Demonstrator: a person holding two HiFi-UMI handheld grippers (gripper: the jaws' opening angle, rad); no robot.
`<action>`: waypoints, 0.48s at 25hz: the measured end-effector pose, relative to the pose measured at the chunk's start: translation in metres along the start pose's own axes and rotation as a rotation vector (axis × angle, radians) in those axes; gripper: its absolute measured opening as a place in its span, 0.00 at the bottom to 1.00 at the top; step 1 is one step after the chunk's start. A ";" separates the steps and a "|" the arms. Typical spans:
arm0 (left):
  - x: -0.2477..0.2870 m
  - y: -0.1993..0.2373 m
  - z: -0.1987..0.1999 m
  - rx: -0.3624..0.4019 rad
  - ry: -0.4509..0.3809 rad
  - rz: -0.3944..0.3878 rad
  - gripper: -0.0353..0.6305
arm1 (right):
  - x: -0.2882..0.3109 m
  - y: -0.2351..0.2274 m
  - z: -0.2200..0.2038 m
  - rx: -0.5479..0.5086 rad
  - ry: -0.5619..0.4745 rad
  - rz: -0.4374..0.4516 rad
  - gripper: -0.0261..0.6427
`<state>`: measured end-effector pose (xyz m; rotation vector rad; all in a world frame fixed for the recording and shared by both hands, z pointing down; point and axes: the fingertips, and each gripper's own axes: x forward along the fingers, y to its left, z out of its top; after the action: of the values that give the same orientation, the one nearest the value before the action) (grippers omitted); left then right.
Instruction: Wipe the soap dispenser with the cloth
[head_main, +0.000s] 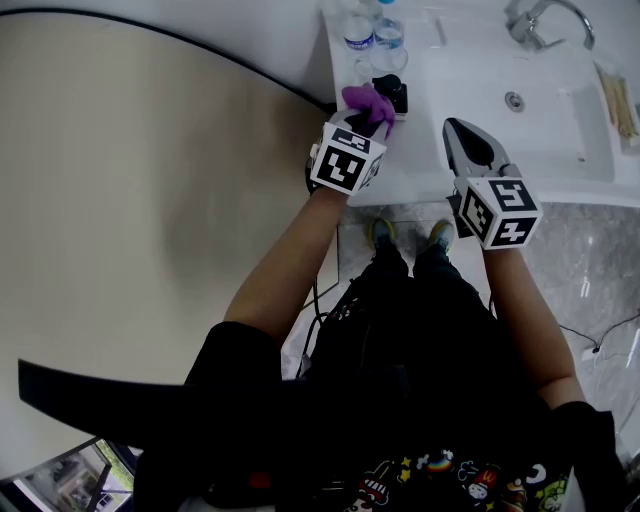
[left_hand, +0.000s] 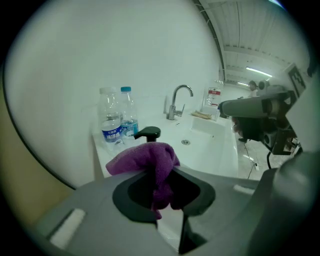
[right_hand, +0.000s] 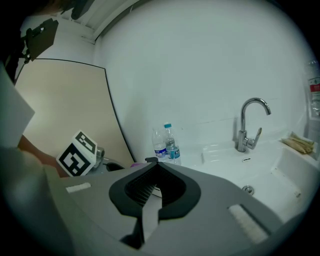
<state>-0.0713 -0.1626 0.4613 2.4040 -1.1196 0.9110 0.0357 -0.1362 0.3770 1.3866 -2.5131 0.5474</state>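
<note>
My left gripper (head_main: 372, 118) is shut on a purple cloth (head_main: 366, 102), whose bunched folds spill over the jaws (left_hand: 147, 160). Just beyond the cloth stands the soap dispenser (head_main: 394, 92) on the white counter's left part; only its black pump head (left_hand: 149, 133) shows above the cloth, and its body is hidden. Whether the cloth touches it I cannot tell. My right gripper (head_main: 452, 126) hovers over the counter's front edge to the right, shut with nothing in it (right_hand: 151, 162).
Two water bottles (left_hand: 119, 122) stand behind the dispenser against the wall. The white basin (head_main: 540, 110) with its drain and chrome faucet (right_hand: 248, 125) lies to the right. Some sticks (head_main: 618, 100) rest at the counter's far right. A black cable (head_main: 200, 45) runs along the wall.
</note>
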 end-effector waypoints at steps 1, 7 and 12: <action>-0.004 -0.008 -0.002 -0.007 -0.005 -0.011 0.17 | 0.000 0.001 0.000 0.000 -0.001 0.004 0.08; -0.032 -0.058 -0.001 -0.093 -0.060 -0.095 0.17 | -0.001 0.006 -0.003 0.000 -0.001 0.023 0.08; -0.010 -0.077 -0.036 -0.041 0.047 -0.093 0.17 | -0.005 0.000 -0.007 0.004 0.009 0.030 0.08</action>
<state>-0.0311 -0.0887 0.4794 2.3678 -0.9905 0.9009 0.0384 -0.1292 0.3817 1.3465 -2.5312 0.5632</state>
